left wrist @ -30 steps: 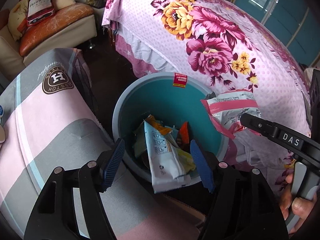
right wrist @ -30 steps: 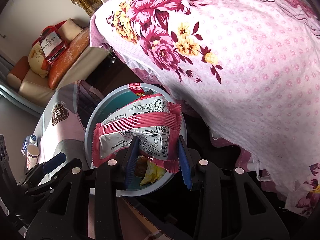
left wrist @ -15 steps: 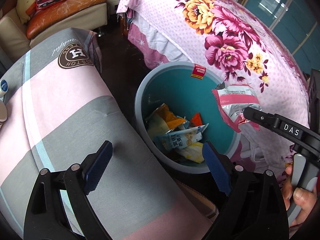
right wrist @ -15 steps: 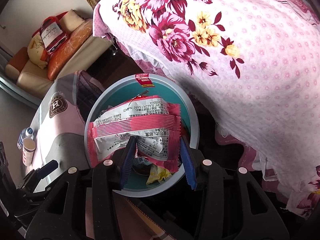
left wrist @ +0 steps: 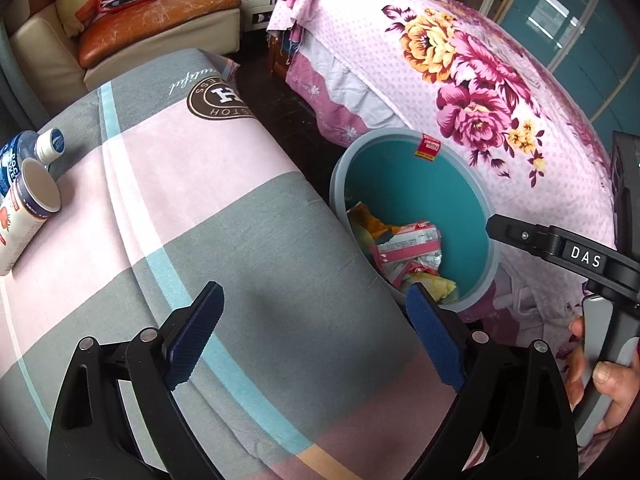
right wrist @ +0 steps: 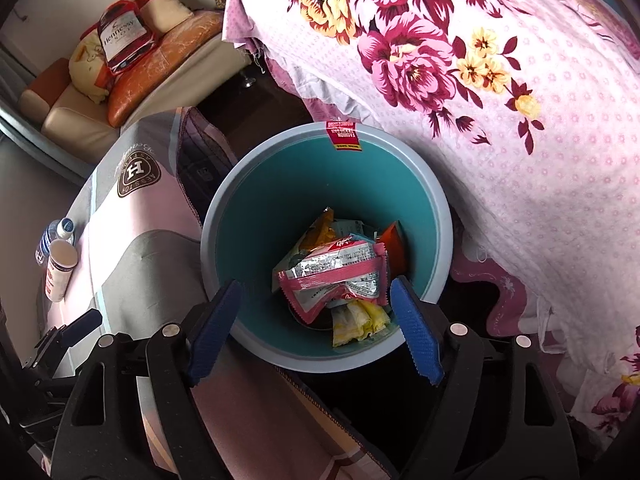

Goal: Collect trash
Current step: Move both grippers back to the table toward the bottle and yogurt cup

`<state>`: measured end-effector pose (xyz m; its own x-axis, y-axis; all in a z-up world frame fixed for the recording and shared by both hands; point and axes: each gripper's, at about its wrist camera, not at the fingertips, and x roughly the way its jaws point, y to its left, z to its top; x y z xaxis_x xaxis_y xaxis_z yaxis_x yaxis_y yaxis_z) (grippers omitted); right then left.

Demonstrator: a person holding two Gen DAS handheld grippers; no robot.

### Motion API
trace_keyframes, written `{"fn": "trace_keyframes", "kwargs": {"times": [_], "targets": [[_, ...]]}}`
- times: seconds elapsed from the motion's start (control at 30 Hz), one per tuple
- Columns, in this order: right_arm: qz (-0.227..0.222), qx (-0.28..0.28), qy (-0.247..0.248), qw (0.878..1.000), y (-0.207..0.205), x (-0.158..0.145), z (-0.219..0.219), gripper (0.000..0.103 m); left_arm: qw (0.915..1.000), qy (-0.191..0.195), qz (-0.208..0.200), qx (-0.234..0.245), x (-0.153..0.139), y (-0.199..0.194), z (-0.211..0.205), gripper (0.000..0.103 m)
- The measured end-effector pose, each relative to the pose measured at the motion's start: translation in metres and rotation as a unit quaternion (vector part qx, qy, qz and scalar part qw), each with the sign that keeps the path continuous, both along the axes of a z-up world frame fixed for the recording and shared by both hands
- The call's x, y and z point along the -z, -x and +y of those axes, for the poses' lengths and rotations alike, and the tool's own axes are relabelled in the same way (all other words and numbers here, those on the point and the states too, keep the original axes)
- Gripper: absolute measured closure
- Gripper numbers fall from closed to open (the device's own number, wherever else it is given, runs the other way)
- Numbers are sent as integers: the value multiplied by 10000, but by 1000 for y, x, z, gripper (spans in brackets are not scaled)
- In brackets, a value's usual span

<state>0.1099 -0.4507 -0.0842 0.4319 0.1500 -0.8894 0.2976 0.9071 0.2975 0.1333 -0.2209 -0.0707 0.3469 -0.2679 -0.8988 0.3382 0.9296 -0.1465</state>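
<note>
A round bin [right wrist: 248, 172] with a teal inside and a grey-blue rim stands between the bed and the cloth-covered table. In it lie several wrappers, with a pink and silver snack wrapper [right wrist: 340, 276] on top. My right gripper [right wrist: 316, 296] hangs over the bin with its jaws opening. The pads touch nothing, and the wrapper lies loose below them. In the left wrist view the same wrapper [left wrist: 408, 248] shows inside the bin [left wrist: 400, 136]. My left gripper [left wrist: 314, 312] stands open and empty over the table's grey and pink cloth [left wrist: 248, 240], left of the bin.
A plastic bottle [left wrist: 24, 152] and a paper cup [left wrist: 24, 216] lie at the table's left edge. A bed with a floral pink cover [left wrist: 480, 92] rises right of the bin. A sofa [left wrist: 160, 12] stands behind. A person's hand [left wrist: 612, 376] holds the right gripper's handle.
The right jaws opened and the pink wrapper dropped from them into the bin. The left gripper moved left from above the bin to over the table and opened wider.
</note>
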Motion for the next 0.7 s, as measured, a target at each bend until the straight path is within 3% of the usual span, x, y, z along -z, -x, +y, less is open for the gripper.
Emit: {"fn": "trace_keyframes", "kwargs": {"times": [0.37, 0.7], "targets": [[15, -806, 83, 9967, -15, -24, 97, 27, 9974, 10, -114, -714, -12, 13, 111, 8], [140, -1432, 121, 9895, -51, -46, 226, 24, 9893, -45, -330, -1421, -15, 18, 238, 8]]}}
